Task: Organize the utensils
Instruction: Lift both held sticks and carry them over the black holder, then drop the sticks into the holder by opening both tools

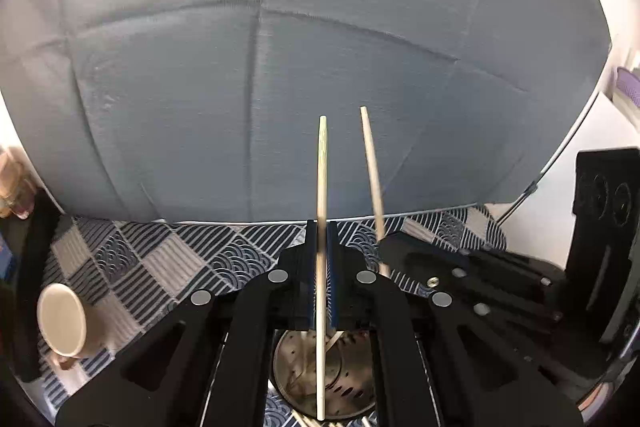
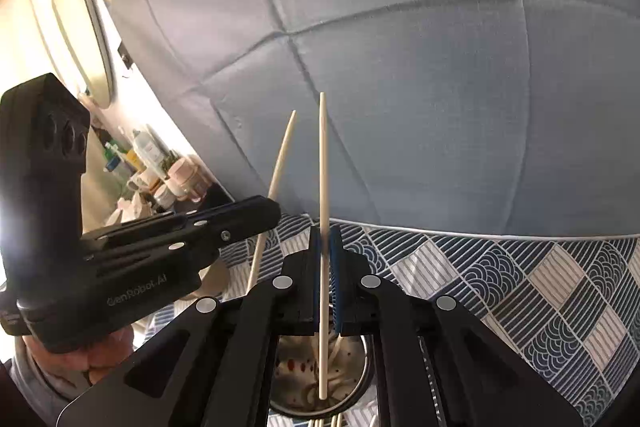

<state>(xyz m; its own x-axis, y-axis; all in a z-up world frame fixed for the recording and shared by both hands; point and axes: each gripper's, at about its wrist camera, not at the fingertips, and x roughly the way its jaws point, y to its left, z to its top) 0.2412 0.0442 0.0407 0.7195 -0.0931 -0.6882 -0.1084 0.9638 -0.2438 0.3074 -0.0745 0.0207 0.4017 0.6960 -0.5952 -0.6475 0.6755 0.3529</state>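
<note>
Left wrist: left gripper (image 1: 321, 247) was clamped on 1 chopstick (image 1: 321, 187), which ran upright between the pads, its lower end over a metal holder (image 1: 352, 379) below the jaws. Right gripper (image 1: 460, 263) sat just beside it, gripping a 2nd chopstick (image 1: 372, 167). A cup (image 1: 62, 321) lay on its side on the patterned cloth (image 1: 160, 259), left. Grey cushion (image 1: 320, 47) behind.

Right wrist: right gripper (image 2: 326, 251) was clenched on its chopstick (image 2: 323, 167), lower end inside the holder (image 2: 356, 379). Left gripper (image 2: 256, 215), in a hand (image 2: 104, 351), gripped the other chopstick (image 2: 280, 167), tilted. Cloth (image 2: 520, 287) under both.
</note>
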